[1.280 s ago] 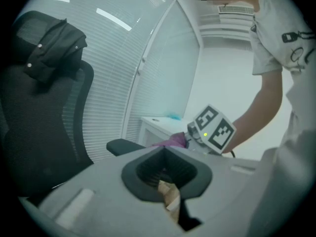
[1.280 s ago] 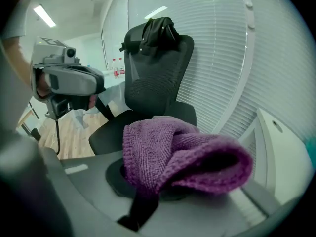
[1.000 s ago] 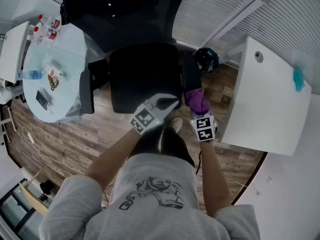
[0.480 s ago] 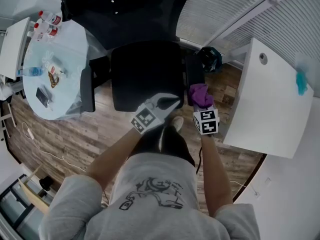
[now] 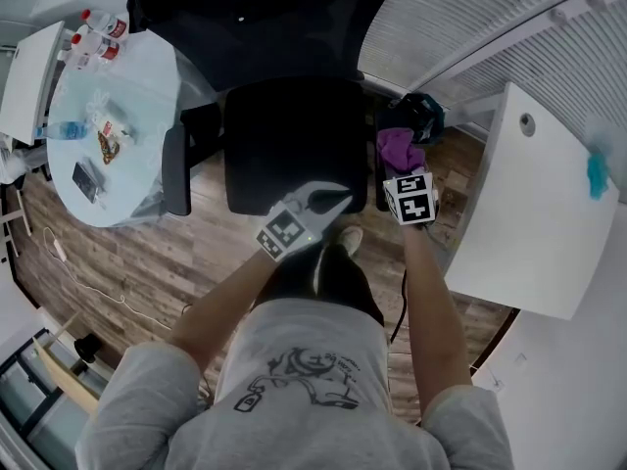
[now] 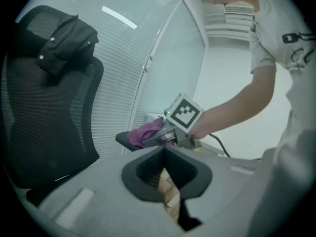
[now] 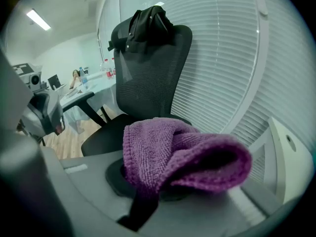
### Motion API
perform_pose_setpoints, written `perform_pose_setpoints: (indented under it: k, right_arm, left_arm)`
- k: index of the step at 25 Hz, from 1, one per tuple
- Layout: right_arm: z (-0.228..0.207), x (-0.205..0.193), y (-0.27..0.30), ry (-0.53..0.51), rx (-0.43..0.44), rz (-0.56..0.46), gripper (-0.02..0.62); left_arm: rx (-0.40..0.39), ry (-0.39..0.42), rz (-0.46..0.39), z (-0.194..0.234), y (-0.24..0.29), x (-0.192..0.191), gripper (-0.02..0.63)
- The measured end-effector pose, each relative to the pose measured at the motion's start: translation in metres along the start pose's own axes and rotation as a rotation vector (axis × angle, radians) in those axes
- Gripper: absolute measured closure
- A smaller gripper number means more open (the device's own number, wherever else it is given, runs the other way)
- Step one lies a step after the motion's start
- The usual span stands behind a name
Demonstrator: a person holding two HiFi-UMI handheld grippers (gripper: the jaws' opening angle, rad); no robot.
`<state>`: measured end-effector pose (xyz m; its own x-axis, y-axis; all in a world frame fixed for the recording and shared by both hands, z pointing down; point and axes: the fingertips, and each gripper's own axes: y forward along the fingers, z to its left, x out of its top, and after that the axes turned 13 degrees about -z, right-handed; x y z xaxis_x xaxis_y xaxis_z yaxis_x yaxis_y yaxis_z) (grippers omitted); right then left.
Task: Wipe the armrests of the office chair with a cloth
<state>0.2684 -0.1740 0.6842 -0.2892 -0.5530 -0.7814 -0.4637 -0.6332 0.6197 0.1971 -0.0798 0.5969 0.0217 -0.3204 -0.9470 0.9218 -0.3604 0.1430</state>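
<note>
Right gripper (image 5: pixel 401 167): jaws were found clamped on the purple cloth (image 5: pixel 397 147). In the right gripper view the cloth (image 7: pixel 182 154) was seen bunched in a thick fold over the jaw tips of that gripper (image 7: pixel 148 184). In the left gripper view the cloth (image 6: pixel 145 132) was seen pressed onto the pad of the right armrest (image 6: pixel 122 138). From the head view, the contact was placed at the far part of that armrest (image 5: pixel 380 192).

Left gripper (image 5: pixel 326 200): it was held over the near edge of the chair seat (image 5: pixel 289 140), apart from the cloth. Its jaws (image 6: pixel 166 180) were recorded as together, with only a thin slit left between them and nothing gripped.

The left armrest (image 5: pixel 176 169) was untouched by either gripper. A dark garment (image 7: pixel 145 21) was noted draped over the top of the backrest (image 7: pixel 148 73).

Containers: several bottles (image 5: pixel 99 30) with red labels were recorded standing at the far edge of the round table (image 5: pixel 132 96), to the left of the chair. One clear bottle (image 5: pixel 63 130) was seen lying near its left edge. Their contents could not be made out. A dark bag (image 5: pixel 423 116) was noted on the floor just right of the right armrest; its contents could not be seen. A white desk (image 5: pixel 519 213) was noted at the far right.
</note>
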Motion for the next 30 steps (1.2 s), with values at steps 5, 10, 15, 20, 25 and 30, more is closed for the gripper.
perform_pose_setpoints:
  k: [5, 10, 15, 20, 25, 30]
  right_arm:
    - [-0.017, 0.021, 0.03, -0.028, 0.009, -0.001, 0.566]
    - [-0.028, 0.038, 0.052, -0.018, 0.021, 0.024, 0.566]
    - [-0.028, 0.038, 0.052, -0.007, 0.023, 0.024, 0.566]
    - [-0.021, 0.033, 0.042, -0.015, 0.021, 0.01, 0.565]
    - [-0.008, 0.015, 0.015, -0.05, 0.017, -0.011, 0.566]
    - [0.011, -0.008, -0.017, -0.033, 0.008, -0.025, 0.565]
  left_arm:
    - [0.011, 0.001, 0.004, 0.006, -0.002, -0.001, 0.604]
    - [0.02, -0.001, -0.008, 0.007, -0.004, 0.004, 0.604]
    - [0.02, 0.001, -0.006, 0.002, -0.005, 0.003, 0.604]
    - [0.018, 0.004, -0.011, -0.001, -0.003, 0.005, 0.604]
    - [0.014, 0.01, -0.015, -0.002, 0.001, 0.008, 0.604]
    - [0.005, 0.012, -0.017, -0.003, 0.007, 0.011, 0.604]
